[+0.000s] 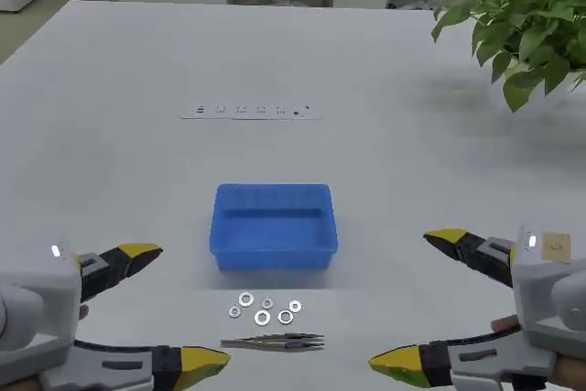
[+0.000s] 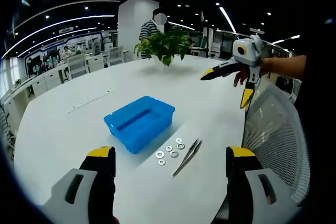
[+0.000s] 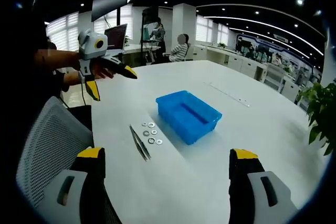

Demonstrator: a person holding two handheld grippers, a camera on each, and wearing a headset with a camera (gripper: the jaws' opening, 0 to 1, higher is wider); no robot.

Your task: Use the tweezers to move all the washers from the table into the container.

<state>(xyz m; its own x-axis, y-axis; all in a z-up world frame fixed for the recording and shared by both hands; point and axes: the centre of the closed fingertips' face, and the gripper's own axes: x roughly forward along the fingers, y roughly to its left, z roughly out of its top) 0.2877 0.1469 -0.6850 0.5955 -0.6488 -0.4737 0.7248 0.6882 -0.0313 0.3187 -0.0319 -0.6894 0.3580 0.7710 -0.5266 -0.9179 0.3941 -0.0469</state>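
Between left gripper (image 1: 183, 307) and right gripper (image 1: 405, 300), both spread wide and empty: tweezers (image 1: 273, 342) lying crosswise, untouched, just nearside of washers (image 1: 264, 309), container (image 1: 273, 226) beyond them; left slightly nearer.

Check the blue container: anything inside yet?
The blue container looks empty, floor bare; the strip behind its near wall is hidden. Six washers lie on the table before it.
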